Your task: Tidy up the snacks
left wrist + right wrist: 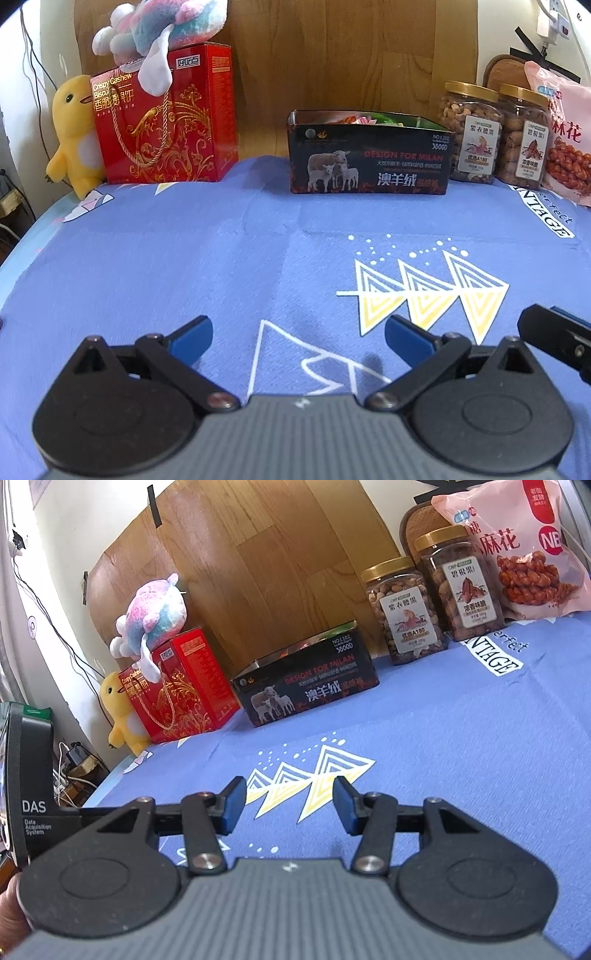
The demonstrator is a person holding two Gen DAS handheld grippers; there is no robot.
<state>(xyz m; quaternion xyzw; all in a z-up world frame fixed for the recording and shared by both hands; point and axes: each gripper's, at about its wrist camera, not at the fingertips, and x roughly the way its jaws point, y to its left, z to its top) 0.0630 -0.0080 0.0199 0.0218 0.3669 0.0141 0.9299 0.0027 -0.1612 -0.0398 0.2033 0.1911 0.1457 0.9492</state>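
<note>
A black open-topped box with sheep printed on it stands at the back of the blue cloth, with small wrapped snacks inside; it also shows in the right wrist view. Two gold-lidded nut jars stand to its right, beside a pink bag of fried twists. A red biscuit box stands to the left. My left gripper is open and empty, low over the cloth. My right gripper is open and empty, to the right of the left one.
A pastel plush toy lies on the red box and a yellow plush duck stands beside it. A wooden board leans against the wall behind. The blue patterned cloth covers the table. Cables hang at the left edge.
</note>
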